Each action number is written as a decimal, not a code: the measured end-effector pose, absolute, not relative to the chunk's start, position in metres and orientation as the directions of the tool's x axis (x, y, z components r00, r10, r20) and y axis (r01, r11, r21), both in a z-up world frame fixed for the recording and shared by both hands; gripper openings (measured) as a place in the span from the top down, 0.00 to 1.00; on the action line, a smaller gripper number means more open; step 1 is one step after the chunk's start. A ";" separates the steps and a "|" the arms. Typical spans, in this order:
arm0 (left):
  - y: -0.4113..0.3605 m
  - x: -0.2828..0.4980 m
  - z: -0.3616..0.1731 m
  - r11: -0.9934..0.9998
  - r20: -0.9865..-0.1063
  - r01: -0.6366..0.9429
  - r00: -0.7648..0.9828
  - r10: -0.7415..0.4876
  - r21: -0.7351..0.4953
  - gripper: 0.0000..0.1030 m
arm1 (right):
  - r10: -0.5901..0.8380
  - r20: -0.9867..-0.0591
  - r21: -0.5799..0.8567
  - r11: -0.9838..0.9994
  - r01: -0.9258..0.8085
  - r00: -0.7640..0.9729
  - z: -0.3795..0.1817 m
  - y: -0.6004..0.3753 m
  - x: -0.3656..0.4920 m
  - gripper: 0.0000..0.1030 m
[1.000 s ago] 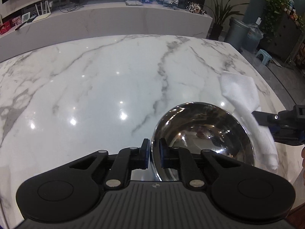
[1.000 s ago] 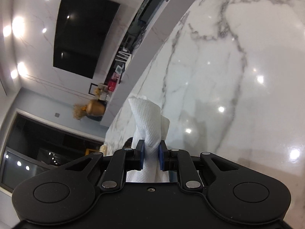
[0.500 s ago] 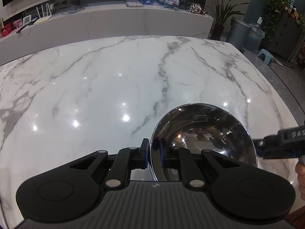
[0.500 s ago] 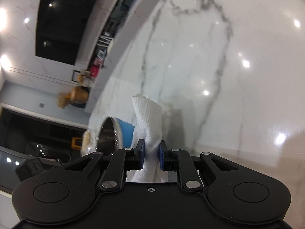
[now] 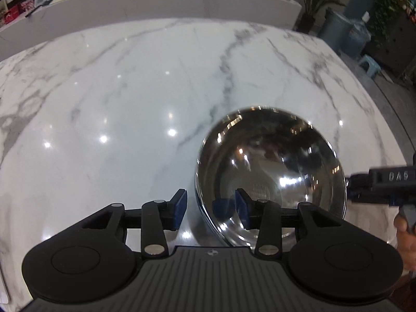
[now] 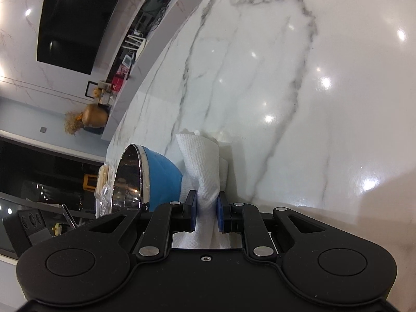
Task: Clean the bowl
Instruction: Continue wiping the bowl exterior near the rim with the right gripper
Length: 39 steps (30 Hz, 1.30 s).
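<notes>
Left claw (image 5: 211, 212) astride bowl (image 5: 270, 171) rim (seemingly unclamped)

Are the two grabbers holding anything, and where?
The right gripper pinches the white paper towel near its lower, bunched part. The left gripper has just opened off the bowl's rim, holding nothing.

Looking along my right claw (image 6: 205, 213), I see its two blue pads pinched on a crumpled white paper towel (image 6: 205, 166) that rises above them. Just left of the towel sits a blue-sided bowl with a shiny steel inside (image 6: 145, 176), touching or nearly touching it. Under both spreads a glossy white marble tabletop with grey veins (image 6: 299, 91).
</notes>
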State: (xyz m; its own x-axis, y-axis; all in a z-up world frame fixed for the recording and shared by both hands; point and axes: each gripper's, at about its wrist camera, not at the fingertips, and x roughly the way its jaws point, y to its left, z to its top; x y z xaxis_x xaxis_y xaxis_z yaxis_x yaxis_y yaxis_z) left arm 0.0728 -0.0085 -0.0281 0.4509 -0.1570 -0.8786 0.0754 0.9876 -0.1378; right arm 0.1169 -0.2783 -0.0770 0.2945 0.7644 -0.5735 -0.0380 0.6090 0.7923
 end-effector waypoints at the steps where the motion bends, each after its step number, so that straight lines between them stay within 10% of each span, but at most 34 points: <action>1: -0.010 0.072 -0.028 0.988 -0.880 0.084 0.450 -0.153 -0.129 0.68 | 0.764 -0.572 0.792 0.609 -0.040 0.299 -0.075 -0.279 0.118 0.86; 16: -0.008 0.079 -0.021 0.992 -0.836 0.066 0.534 -0.126 -0.107 0.87 | 0.805 -0.411 0.871 0.486 -0.076 0.428 -0.056 -0.307 0.115 0.86; 39: -0.005 0.082 -0.021 0.990 -0.838 0.022 0.531 -0.127 -0.136 0.80 | 0.768 -0.567 0.798 0.602 -0.031 0.297 -0.083 -0.278 0.113 0.86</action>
